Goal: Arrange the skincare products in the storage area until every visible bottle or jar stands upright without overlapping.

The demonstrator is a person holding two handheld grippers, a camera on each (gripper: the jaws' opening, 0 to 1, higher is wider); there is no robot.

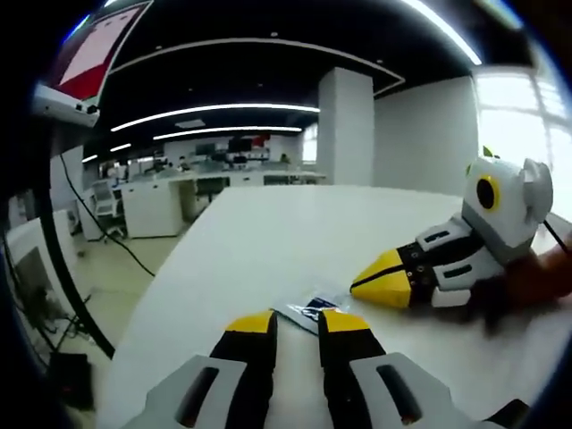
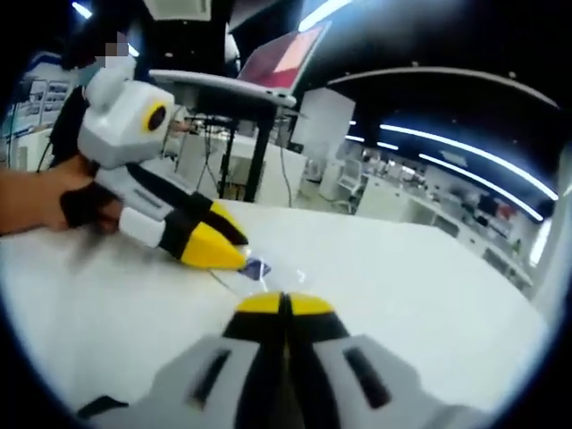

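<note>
Flat on the white table [image 1: 268,241], a small clear packet [image 1: 310,308] with a dark blue print, lying just beyond the tips of the left gripper [image 1: 298,323]; too small and glossy to read any label, and partly cut off behind the yellow tips. In the right gripper view, the same packet [image 2: 253,268] seen as a sliver between the two grippers, mostly hidden. Left gripper jaws parted a little, with white table showing in the gap and nothing between them. Right gripper [image 2: 285,305] with jaws pressed together, holding nothing that can be seen; in the left gripper view its yellow tip [image 1: 386,279] resting near the packet, whether touching it cannot be told. Hand [image 2: 54,201] on the left gripper blurred. Beyond the table, office desks [image 1: 179,192] and a laptop [image 2: 286,58] on a stand, all soft and indistinct.
</note>
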